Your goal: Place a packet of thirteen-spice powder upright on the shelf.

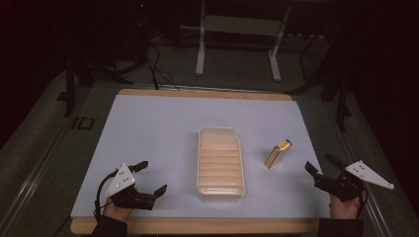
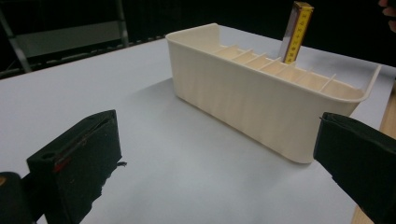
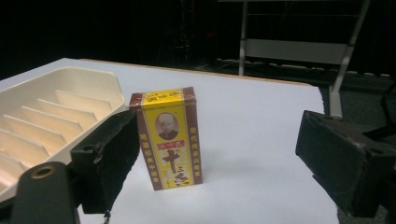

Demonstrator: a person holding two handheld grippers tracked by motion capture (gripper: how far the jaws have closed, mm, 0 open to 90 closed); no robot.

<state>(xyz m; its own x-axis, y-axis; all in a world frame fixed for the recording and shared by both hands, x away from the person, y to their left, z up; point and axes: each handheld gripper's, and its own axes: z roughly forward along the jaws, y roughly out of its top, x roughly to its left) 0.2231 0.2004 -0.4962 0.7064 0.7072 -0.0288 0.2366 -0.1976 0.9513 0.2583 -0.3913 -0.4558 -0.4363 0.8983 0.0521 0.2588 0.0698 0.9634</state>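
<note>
High view: a pale blue-white mat [image 1: 148, 128] covers a wooden table [image 1: 197, 226] edged in light wood. At its centre lies a cream plastic tray with a row of cross-dividers [image 1: 220, 134], its long axis running away from the person. Just right of the tray, apart from it, stands a small upright yellow-and-maroon printed carton [image 1: 277, 153]. The left gripper [image 1: 150, 178] sits near the front left corner of the mat, held by a hand [image 1: 116, 211] entering from the bottom edge; its black jaws point right and slightly away, toward the tray, spread wide with nothing between them. The right gripper [image 1: 320, 167] is held by the other hand [image 1: 344, 207] at the mat's right edge, jaws directed left toward the carton, its grey three-cornered plate [image 1: 368, 174] tilted outward.

Left gripper view: the left gripper [image 2: 217, 149] has both jaws wide apart, low over the mat, framing the tray's long side wall [image 2: 252, 100]; the carton [image 2: 296, 30] rises beyond it.

Right gripper view: the right gripper [image 3: 208, 156] is fully spread and holds nothing; the carton [image 3: 168, 137] stands between the jaws but farther off, nearer the left one, with the tray [image 3: 70, 77] to its left.
</note>
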